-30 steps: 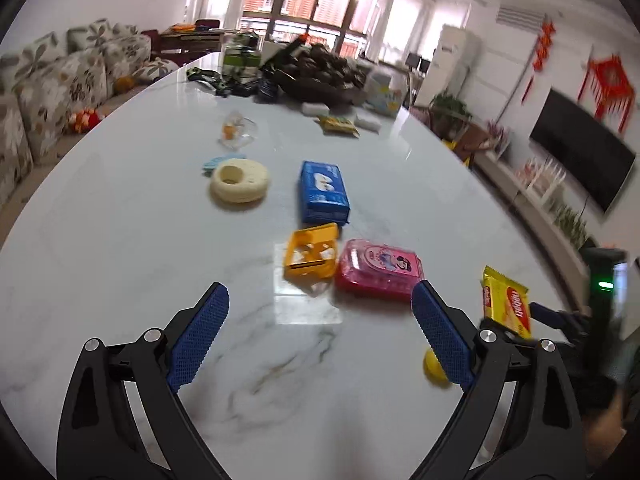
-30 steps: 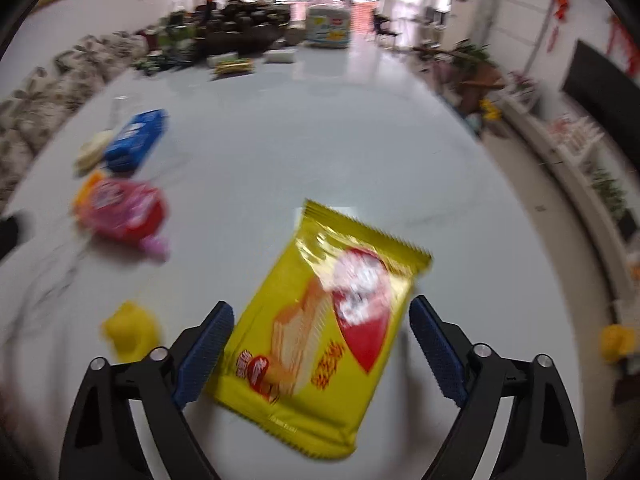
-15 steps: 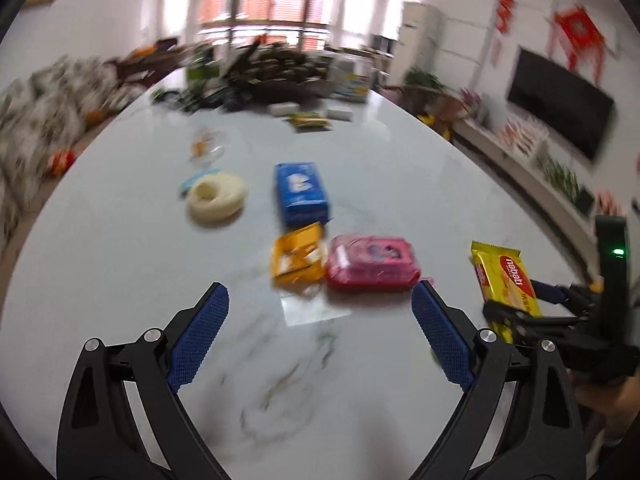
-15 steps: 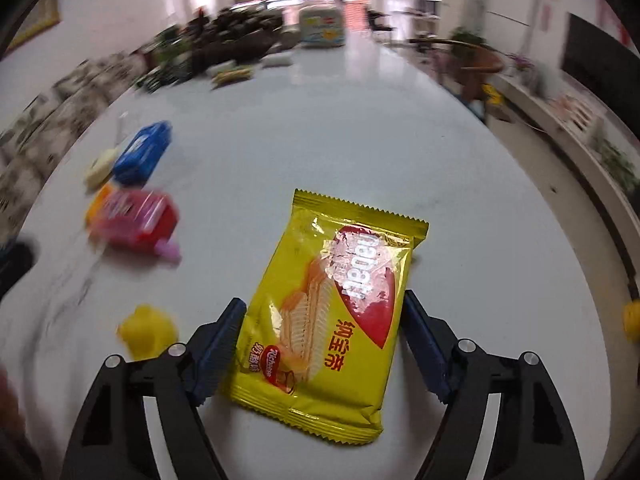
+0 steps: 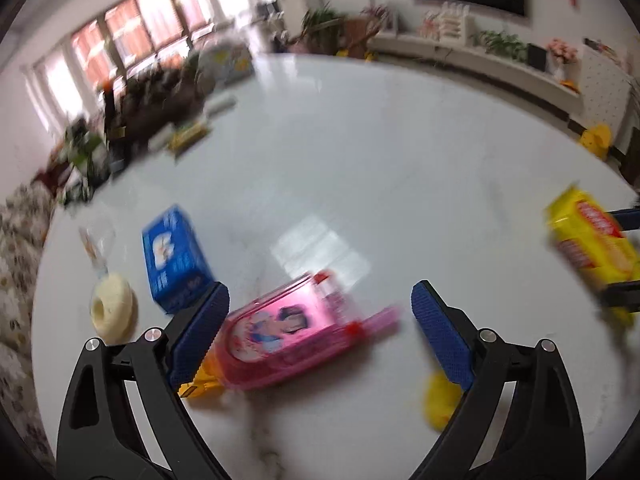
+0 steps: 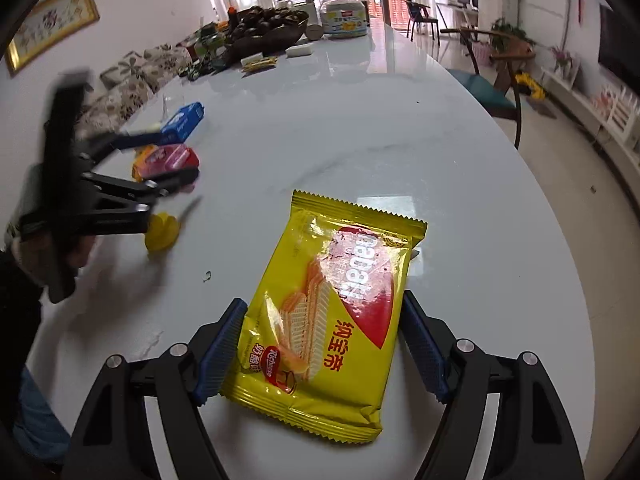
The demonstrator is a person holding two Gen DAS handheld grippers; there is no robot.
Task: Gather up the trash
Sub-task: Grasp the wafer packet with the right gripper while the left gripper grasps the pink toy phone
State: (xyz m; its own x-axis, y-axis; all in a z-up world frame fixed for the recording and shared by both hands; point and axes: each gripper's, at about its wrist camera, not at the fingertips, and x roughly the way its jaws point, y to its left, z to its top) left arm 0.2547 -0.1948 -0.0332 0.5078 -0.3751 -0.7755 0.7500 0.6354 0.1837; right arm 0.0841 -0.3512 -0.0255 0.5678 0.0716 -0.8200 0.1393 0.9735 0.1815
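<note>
A yellow wafer packet [image 6: 332, 312] lies on the white marble table [image 6: 360, 128]. My right gripper [image 6: 322, 350] has closed on its two long sides. The packet also shows in the left wrist view [image 5: 592, 240] at the far right. My left gripper [image 5: 318, 328] is open, low over the table, with a pink wipes pack [image 5: 288, 336] between its fingers and not gripped. It shows in the right wrist view [image 6: 160, 160] at the left. A small yellow scrap [image 5: 438, 402] lies by its right finger.
A blue tissue pack [image 5: 174, 260], a cream tape roll [image 5: 112, 312], an orange box [image 5: 198, 384] and a clear wrapper [image 5: 94, 240] lie left of the pink pack. A dark bowl [image 6: 272, 28], a tub [image 6: 346, 18] and clutter stand at the far end. A chair [image 6: 492, 92] stands at the right edge.
My left gripper has swung right and down onto the pink pack, with much blur. My right gripper's jaws have narrowed from wide open onto the wafer packet.
</note>
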